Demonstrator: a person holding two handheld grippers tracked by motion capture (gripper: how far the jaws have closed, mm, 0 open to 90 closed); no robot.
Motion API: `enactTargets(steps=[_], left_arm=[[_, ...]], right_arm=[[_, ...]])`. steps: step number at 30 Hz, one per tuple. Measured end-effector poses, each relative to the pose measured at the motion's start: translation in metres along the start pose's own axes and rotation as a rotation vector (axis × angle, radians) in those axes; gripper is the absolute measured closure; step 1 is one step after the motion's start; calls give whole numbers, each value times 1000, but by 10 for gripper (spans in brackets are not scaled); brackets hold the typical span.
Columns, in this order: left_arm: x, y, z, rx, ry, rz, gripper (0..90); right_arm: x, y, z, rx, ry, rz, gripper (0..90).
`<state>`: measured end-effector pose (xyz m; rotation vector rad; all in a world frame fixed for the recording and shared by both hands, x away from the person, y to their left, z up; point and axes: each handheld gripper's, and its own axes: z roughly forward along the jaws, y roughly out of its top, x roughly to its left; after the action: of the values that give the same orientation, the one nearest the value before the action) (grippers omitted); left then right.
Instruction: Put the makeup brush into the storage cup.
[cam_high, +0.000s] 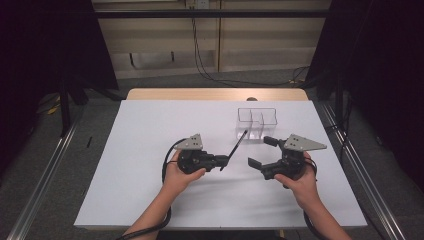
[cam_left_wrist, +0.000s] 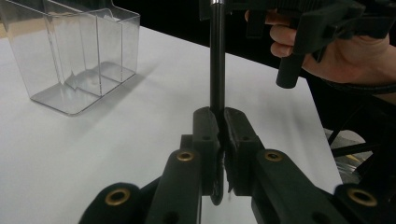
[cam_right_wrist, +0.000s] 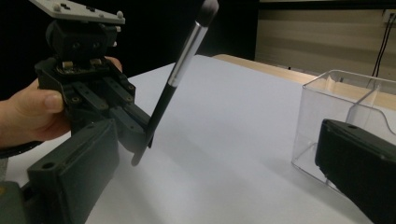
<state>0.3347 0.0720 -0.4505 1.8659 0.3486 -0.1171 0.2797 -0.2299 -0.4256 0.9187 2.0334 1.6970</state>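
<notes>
A slim makeup brush (cam_high: 236, 147) with a black handle, silver ferrule and dark tip slants up from my left gripper (cam_high: 223, 162), which is shut on the handle's lower end near the table's middle. In the left gripper view the handle (cam_left_wrist: 217, 65) rises straight from the closed jaws of that gripper (cam_left_wrist: 221, 128). My right gripper (cam_high: 262, 152) stands open just right of the brush, nothing between its jaws. The right gripper view shows the tilted brush (cam_right_wrist: 180, 70) and the left gripper (cam_right_wrist: 126, 119) holding it. A clear compartmented organizer (cam_high: 256, 121) stands empty behind both grippers.
A white mat (cam_high: 150, 150) covers the table, with a wooden edge (cam_high: 210, 94) at the far side. The organizer (cam_left_wrist: 70, 56) sits left of the brush in the left gripper view and close to the right jaw in the right gripper view (cam_right_wrist: 345, 102).
</notes>
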Motion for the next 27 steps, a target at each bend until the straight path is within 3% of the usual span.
enactTargets(steps=[5, 12, 27], left_arm=[[0, 0, 1, 0, 0, 3, 841], [-1, 0, 2, -1, 0, 6, 841], [-1, -1, 2, -11, 1, 5, 841]], right_arm=[[0, 4, 3, -5, 8, 19, 7], [2, 5, 9, 5, 20, 20, 82], [5, 5, 22, -33, 51, 28, 413]])
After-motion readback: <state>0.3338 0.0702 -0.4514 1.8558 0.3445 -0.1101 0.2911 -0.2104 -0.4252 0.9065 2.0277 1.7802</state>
